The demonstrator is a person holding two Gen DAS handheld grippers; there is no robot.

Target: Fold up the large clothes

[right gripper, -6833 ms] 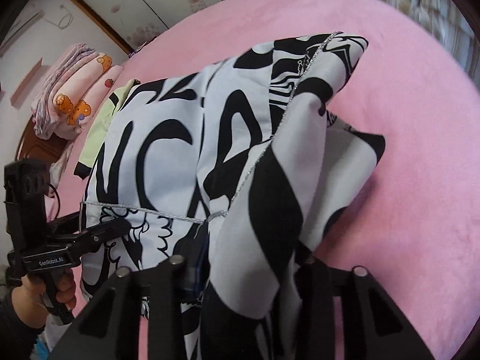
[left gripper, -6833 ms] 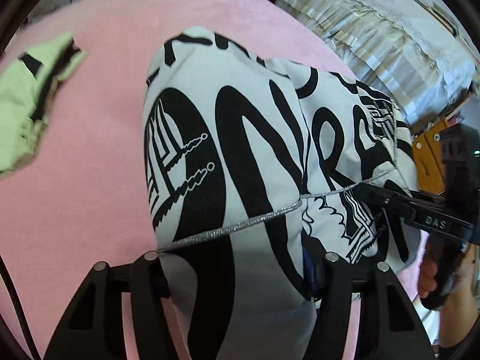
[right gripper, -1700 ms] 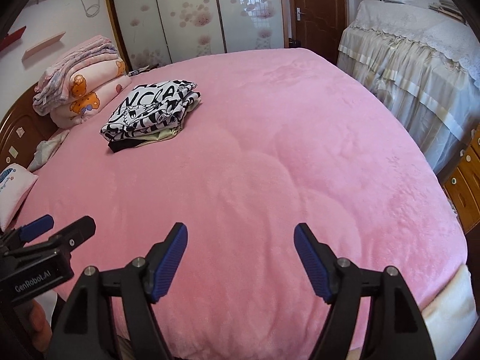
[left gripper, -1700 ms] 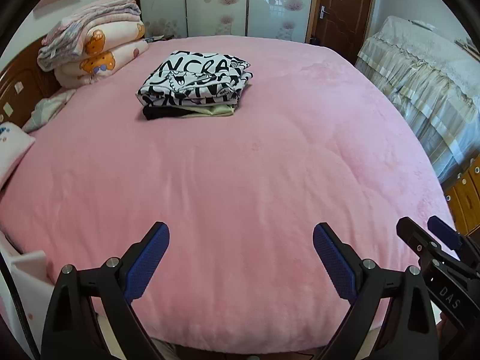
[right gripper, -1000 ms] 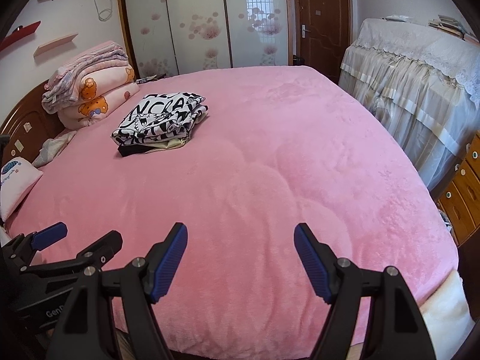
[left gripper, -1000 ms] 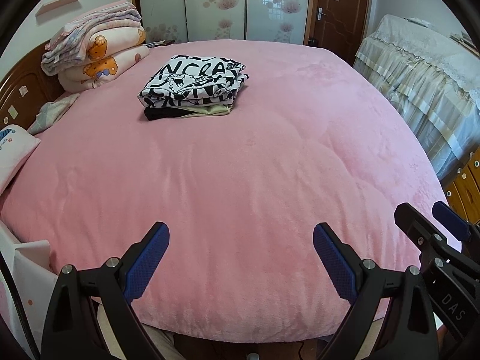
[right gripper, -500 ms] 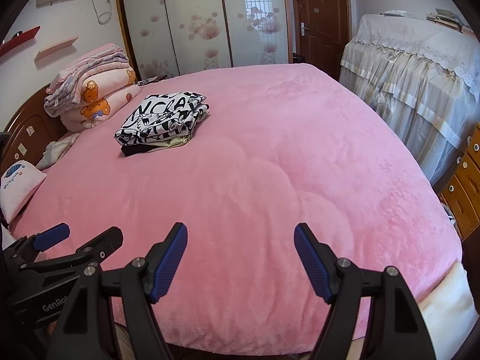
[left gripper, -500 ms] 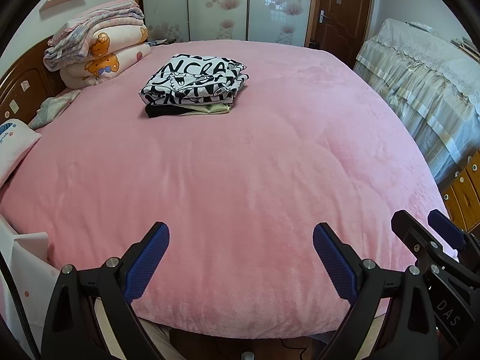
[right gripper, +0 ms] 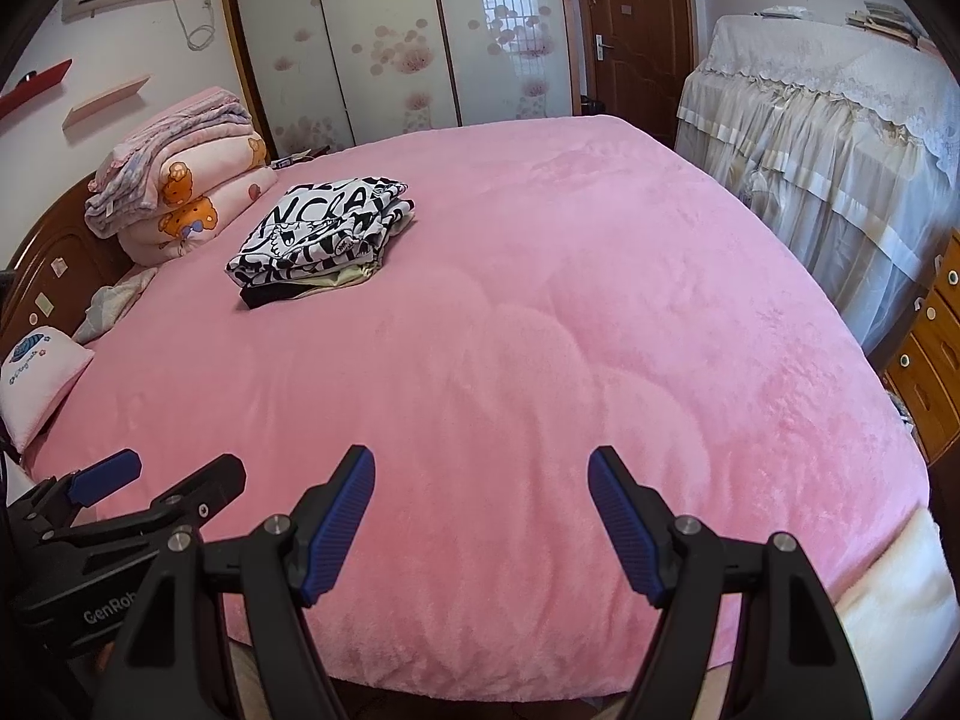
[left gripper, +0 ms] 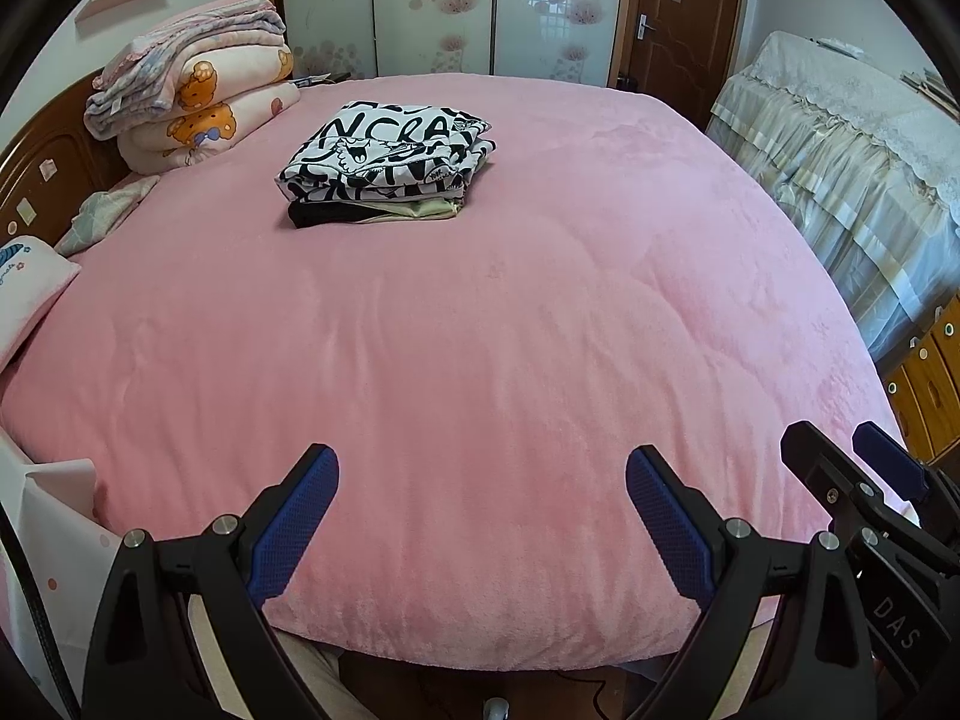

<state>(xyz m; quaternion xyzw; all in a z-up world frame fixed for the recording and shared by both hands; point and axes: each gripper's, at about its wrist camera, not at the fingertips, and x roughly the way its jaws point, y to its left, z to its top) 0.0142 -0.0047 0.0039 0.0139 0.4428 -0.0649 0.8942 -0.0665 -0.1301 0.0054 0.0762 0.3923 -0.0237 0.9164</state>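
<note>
Folded black-and-white top [left gripper: 387, 153] lying flat on the pink bed [left gripper: 480, 330], far side, near the headboard [left gripper: 36, 180]. Resting on top of a small pile: a pale yellow piece [left gripper: 414, 209] under it, then a black piece [left gripper: 324, 215] at the bottom. Neat, edges lined up, big black letters facing up. Same pile seen from the right wrist view too, top [right gripper: 324, 228] at the left far part of the bed [right gripper: 540, 360].

Well apart from both grippers, with lots of bare pink blanket in between.

Left gripper [left gripper: 480, 516] low at the near edge of the bed, tipped downward toward the blanket. Blue pads [left gripper: 294, 522] spread wide, nothing between them, touching nothing. Seen also from the right wrist view, at the bottom left [right gripper: 156, 483], fingers apart there as well.

Right gripper [right gripper: 480, 519] just beside it, also at the near edge, also tipped down. Blue pads [right gripper: 339, 522] spread wide, holding nothing. Peeking in at the right side of the left wrist view [left gripper: 852, 468], fingers apart.

Further out: stack of folded blankets [left gripper: 192, 102] with bear pictures by the headboard, just beyond the pile. White pillow [left gripper: 30, 294] at the left edge. Sliding doors with flowers [left gripper: 438, 6] behind the bed, brown door [left gripper: 684, 12] next to them. Something covered with a lacy cloth [left gripper: 840, 150] at the right, wooden drawers [left gripper: 924, 384] below it.
</note>
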